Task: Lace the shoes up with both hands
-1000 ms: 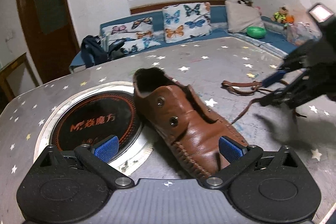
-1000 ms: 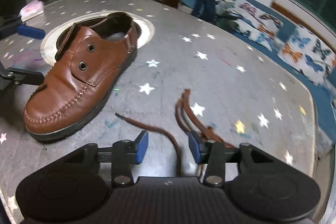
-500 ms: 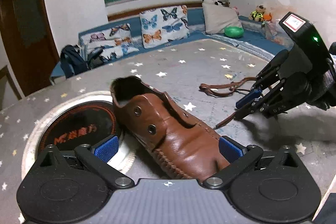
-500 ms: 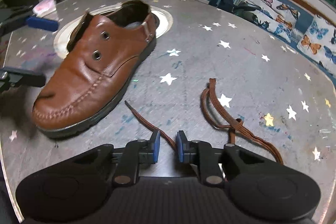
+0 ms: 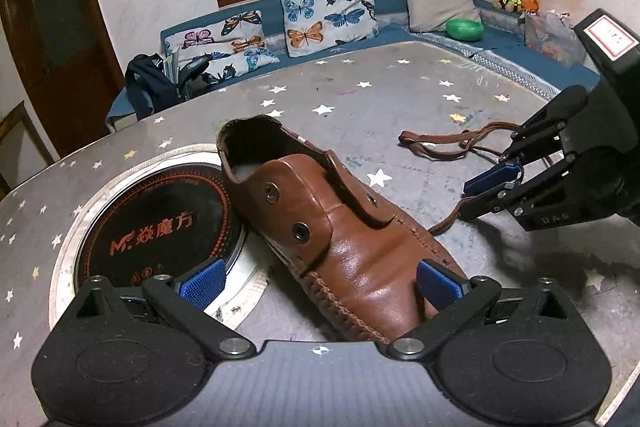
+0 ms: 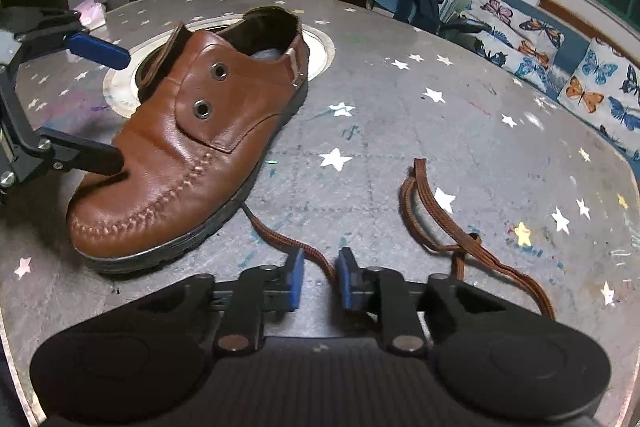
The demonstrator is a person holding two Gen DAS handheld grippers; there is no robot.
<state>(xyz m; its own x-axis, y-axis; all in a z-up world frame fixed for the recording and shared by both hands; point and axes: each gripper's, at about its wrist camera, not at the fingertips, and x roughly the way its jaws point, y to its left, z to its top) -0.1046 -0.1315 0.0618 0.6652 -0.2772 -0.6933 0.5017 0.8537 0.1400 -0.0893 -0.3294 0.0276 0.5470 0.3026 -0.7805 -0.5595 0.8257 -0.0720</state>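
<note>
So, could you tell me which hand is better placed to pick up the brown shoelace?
Right: its tool is closing around the brown woven shoelace; the left tool straddles the brown leather shoe.

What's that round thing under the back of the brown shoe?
The shoe's heel rests on a round black plate with orange writing, sunk into the starry table. The part of the plate beneath the heel is hidden, as is the shoe's sole.
</note>
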